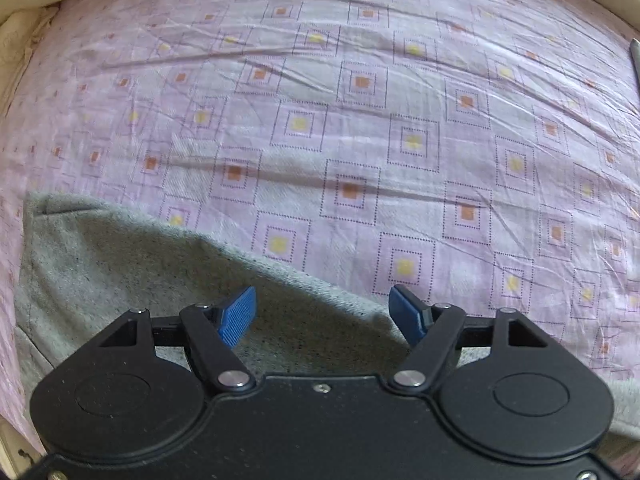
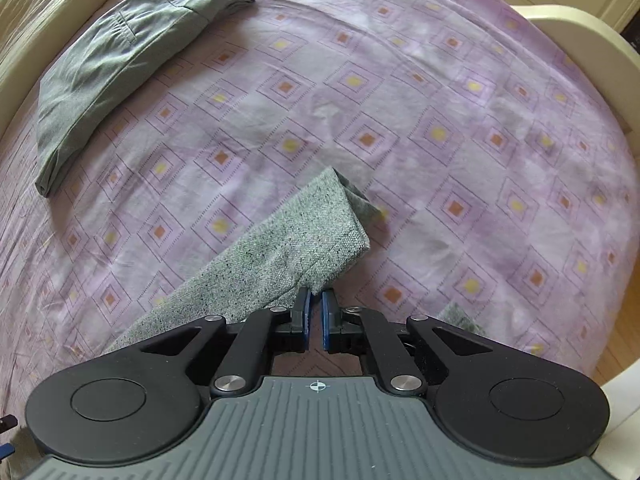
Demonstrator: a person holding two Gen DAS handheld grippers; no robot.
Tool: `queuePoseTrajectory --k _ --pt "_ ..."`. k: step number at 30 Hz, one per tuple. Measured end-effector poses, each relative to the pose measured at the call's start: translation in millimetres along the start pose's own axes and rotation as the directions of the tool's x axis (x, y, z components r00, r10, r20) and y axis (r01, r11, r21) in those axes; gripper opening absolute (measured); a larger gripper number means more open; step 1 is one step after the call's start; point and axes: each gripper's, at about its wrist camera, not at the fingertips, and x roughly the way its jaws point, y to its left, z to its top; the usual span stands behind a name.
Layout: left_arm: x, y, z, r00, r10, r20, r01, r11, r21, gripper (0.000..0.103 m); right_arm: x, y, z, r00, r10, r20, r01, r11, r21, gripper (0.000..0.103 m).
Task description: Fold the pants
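Note:
Grey speckled knit pants (image 1: 132, 268) lie on the pink patterned bedsheet (image 1: 360, 100). My left gripper (image 1: 322, 308) is open, its blue pads (image 1: 238, 316) wide apart just above the pants' edge, holding nothing. In the right wrist view my right gripper (image 2: 316, 310) is shut on a leg end of the same grey pants (image 2: 296, 240), lifted above the sheet (image 2: 440, 140); the cloth trails down to the lower left.
A folded grey-green pair of trousers (image 2: 120, 60) lies at the far left of the bed. The cream bed frame (image 2: 580, 36) curves round the right edge, with wooden floor (image 2: 624, 340) beyond. A cream headboard edge (image 1: 24, 12) borders the left wrist view.

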Motion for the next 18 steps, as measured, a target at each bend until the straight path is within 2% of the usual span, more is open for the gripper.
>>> queuePoseTrajectory --k 7,11,12,14,15,18 --pt "32.6 -9.3 -0.8 0.992 0.017 -0.123 -0.025 0.998 -0.062 0.077 -5.4 -7.9 -11.1 0.998 0.050 0.022 -0.050 0.999 0.000 0.006" --pt "35.4 -7.0 -0.2 0.989 0.004 -0.146 -0.020 0.994 -0.110 0.076 -14.2 -10.4 -8.7 0.997 0.064 0.049 -0.063 0.998 -0.005 0.005" --pt "36.2 -7.0 -0.3 0.989 -0.008 -0.146 -0.008 0.994 -0.111 0.069 -16.1 -11.2 -8.0 0.996 0.068 0.056 -0.068 0.998 -0.007 0.005" --pt "32.5 -7.6 -0.2 0.989 -0.060 -0.135 0.048 0.995 -0.093 0.040 -18.8 -13.4 -6.9 0.995 0.078 0.061 -0.078 0.997 -0.006 0.005" --pt "28.1 -9.7 -0.7 0.991 -0.051 -0.123 0.041 0.996 -0.078 0.010 -19.3 -14.7 -6.4 0.994 0.086 0.060 -0.086 0.996 -0.003 0.005" --pt "10.8 -12.1 -6.8 0.996 -0.043 -0.075 0.040 0.998 -0.040 0.009 -19.7 -20.1 -5.6 0.993 0.104 0.053 -0.105 0.994 0.018 0.005"
